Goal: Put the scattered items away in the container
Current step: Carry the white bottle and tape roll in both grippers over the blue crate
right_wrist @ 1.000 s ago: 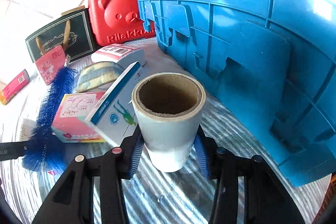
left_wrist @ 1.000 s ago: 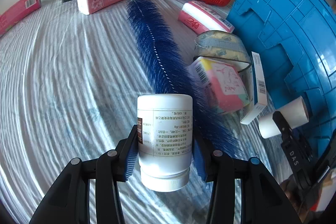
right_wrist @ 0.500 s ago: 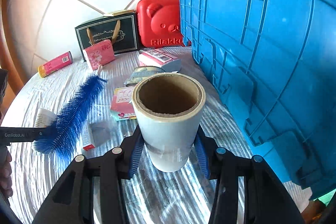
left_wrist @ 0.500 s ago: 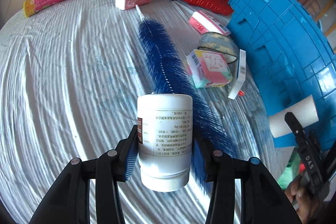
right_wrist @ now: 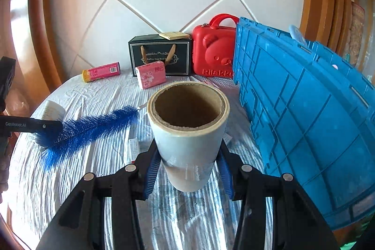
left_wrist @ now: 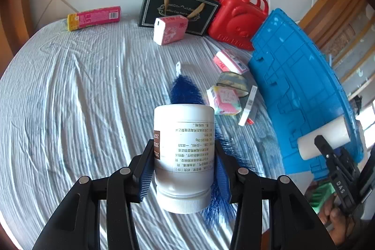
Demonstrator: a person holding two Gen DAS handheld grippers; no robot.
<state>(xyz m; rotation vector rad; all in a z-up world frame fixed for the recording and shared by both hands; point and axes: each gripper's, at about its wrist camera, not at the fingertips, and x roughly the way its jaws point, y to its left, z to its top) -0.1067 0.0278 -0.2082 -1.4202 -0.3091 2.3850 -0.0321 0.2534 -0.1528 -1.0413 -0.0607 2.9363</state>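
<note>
- The left tool [left_wrist: 184,170] is clamped on a white pill bottle [left_wrist: 184,154], cap toward the camera, its long axis running straight out along the fingers, held up above the cloth-covered surface [left_wrist: 82,97].
- The right tool [right_wrist: 187,173] is closed around a roll of clear film [right_wrist: 187,132], its open cardboard core pointing forward and up, also lifted off the surface.
- The blue crate [right_wrist: 304,109] stands at the right edge of the surface. It lies directly to the right of the film roll, close by, and well off to the right of the pill bottle.
- I judge the right hand is the nearer one, so it should swing right and over the crate's rim first; the roll would go in lengthwise.
- Still scattered on the surface: a blue bottle brush [right_wrist: 89,128], a pink tissue pack [left_wrist: 170,31], a pink tube [left_wrist: 93,18] and small boxes beside the crate.
</note>
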